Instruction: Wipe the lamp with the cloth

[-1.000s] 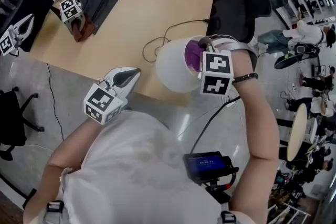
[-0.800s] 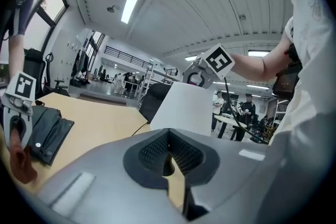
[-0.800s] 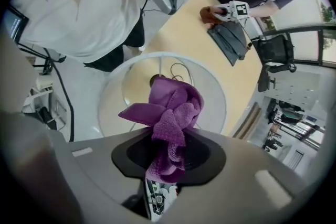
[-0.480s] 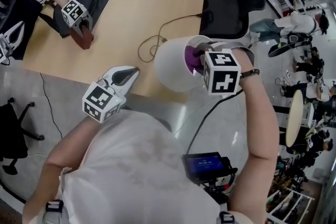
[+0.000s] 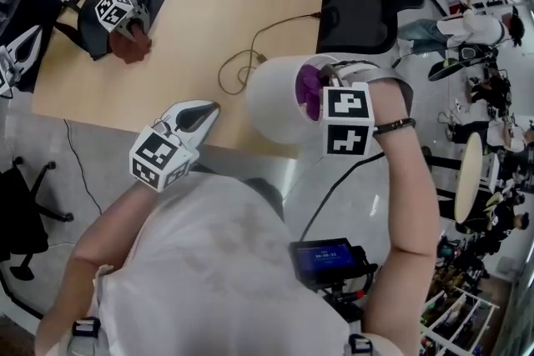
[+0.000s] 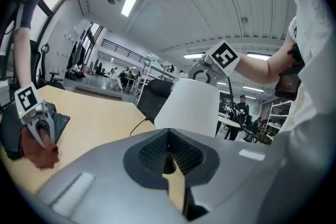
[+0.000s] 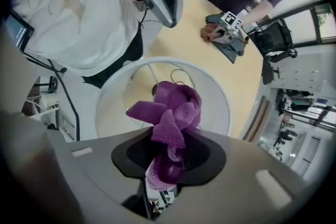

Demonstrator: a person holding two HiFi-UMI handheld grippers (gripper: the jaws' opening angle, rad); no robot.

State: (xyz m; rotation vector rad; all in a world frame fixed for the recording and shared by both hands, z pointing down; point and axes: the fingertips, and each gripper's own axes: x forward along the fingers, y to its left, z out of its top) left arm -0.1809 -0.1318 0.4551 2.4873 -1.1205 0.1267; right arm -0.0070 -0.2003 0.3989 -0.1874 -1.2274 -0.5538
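White lamp and purple cloth at the near edge of the table.

Lamp: plain white conical shade, narrower at the top, upright, open above with thin spokes crossing the ring inside; seated on the pale wood tabletop close to its near edge, with a dark cable looped on the wood just behind. Cloth: knitted, vivid purple, crumpled into a loose knot of folds; pinched at its lower end between the jaws of the right gripper, the free bunch held out over the open top of the shade, toward its right rim. Contact between cloth and shade wall not discernible.
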